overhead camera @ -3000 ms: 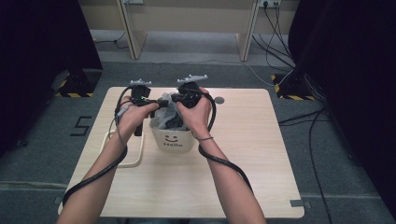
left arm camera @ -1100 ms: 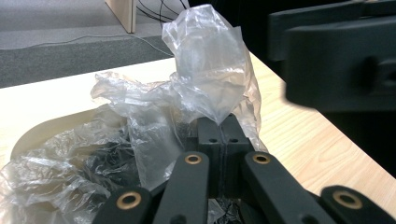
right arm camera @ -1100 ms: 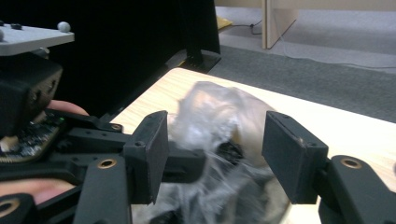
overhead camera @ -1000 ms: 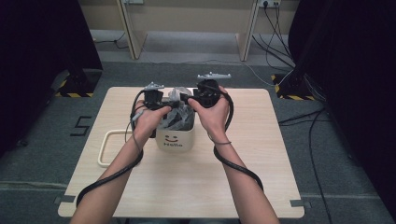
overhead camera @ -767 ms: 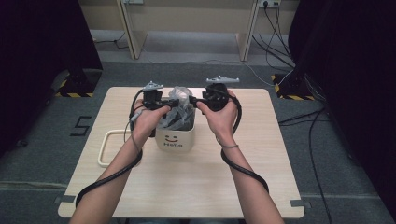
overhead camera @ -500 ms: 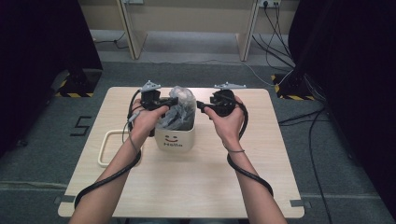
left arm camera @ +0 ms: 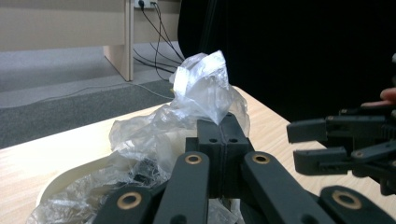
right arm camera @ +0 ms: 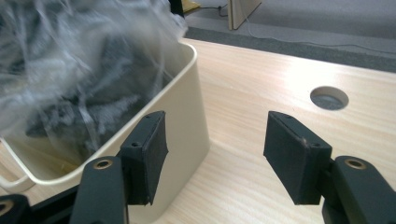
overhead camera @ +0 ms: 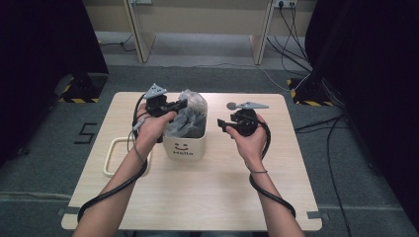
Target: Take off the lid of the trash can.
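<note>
The left gripper (overhead camera: pixel 182 104) has its jaws shut tight on the plastic bag (overhead camera: pixel 190 116), which sits in the white bin (overhead camera: pixel 185 146) in the middle of the desk (overhead camera: pixel 207 197). The right gripper (overhead camera: pixel 221 124) is just beside the bin, with its jaws open and nothing between them.

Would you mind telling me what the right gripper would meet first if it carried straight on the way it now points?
Probably the cream bin: the open right gripper points at its outer wall, the left pad already level with it. Depth is uncertain.
</note>
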Motion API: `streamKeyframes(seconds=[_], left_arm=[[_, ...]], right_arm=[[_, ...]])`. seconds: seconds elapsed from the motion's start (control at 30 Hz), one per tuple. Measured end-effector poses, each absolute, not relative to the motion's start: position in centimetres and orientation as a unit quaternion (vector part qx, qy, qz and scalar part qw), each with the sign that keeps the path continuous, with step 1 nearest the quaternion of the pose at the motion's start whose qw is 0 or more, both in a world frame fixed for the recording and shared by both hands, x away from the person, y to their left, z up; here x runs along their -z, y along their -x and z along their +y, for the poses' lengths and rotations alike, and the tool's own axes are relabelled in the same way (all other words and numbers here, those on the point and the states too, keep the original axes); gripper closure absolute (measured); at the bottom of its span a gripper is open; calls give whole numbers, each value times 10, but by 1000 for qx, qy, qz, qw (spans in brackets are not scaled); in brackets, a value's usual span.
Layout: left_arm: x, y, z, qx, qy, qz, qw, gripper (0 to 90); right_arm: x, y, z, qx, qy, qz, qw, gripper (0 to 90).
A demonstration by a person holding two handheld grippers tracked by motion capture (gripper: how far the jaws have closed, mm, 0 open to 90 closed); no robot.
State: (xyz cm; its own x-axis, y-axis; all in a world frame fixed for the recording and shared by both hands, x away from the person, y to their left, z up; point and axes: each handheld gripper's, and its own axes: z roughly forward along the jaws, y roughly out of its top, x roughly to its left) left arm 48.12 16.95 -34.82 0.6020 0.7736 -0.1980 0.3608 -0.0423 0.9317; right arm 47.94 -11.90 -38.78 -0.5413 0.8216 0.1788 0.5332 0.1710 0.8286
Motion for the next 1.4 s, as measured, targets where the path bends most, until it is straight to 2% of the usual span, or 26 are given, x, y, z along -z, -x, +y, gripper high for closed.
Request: streamKeyframes(seconds=[1.4], left_arm=[[328,-476,175,-217,-659,368,619,899]], right_arm=[[451,-417,-231,-431,-513,718,190,385]])
